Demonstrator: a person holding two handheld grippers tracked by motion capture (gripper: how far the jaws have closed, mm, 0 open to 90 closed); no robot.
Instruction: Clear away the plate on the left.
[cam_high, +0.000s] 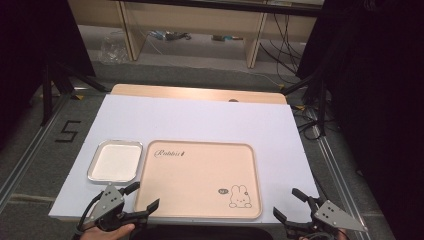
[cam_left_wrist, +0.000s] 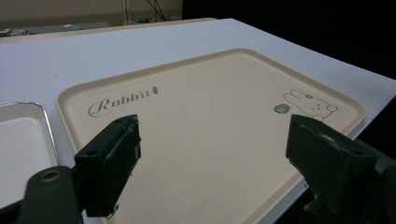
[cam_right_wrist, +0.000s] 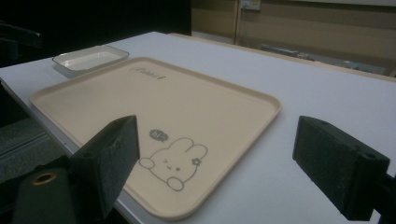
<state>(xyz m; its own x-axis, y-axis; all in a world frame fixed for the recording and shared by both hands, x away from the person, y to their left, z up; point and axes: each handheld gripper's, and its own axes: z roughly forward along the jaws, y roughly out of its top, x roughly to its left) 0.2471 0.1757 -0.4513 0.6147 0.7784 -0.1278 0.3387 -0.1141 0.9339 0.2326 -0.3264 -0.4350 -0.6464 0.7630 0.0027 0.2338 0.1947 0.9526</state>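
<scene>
Tray (cam_high: 200, 172) between both gaping grippers

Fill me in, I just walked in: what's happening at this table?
Nothing is being handled yet. A person holds the left tongs and right tongs open and empty at the table's near edge. A beige rabbit-print tray lies bare on the white mat, with a small metal-rimmed white dish beside it.

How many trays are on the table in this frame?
2. The large beige rabbit tray lies at the table's near middle. The small white metal-rimmed tray sits just off its left edge. Both look empty, and nothing seems to hide another.
</scene>
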